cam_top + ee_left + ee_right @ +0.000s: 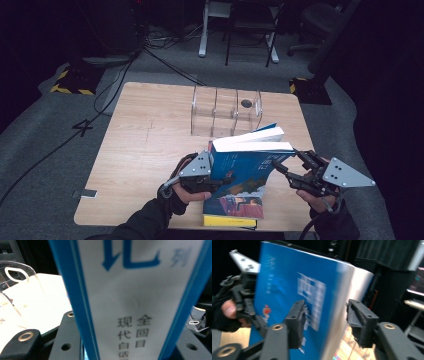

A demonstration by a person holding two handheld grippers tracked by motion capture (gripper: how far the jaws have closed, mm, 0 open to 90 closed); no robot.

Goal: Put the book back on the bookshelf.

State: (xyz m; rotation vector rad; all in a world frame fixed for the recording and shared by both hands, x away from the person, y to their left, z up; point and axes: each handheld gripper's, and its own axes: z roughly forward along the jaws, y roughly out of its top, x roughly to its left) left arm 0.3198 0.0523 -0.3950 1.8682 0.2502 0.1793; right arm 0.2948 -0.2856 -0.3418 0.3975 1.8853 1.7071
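Gripping the blue book (245,165), left claw (220,177) clenches; right claw (285,165) released; clear rack (225,112) holds nothing.

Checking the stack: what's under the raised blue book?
Under the blue book, held by the left gripper, lies another book above a yellow-edged one; their covers are mostly hidden.

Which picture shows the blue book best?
The high view: the whole blue book stands upright there over a stack of books, with the left gripper on its spine and the right gripper by its page edge. The left gripper view gives a close, blurred spine; the right gripper view, a tilted cover and pages.
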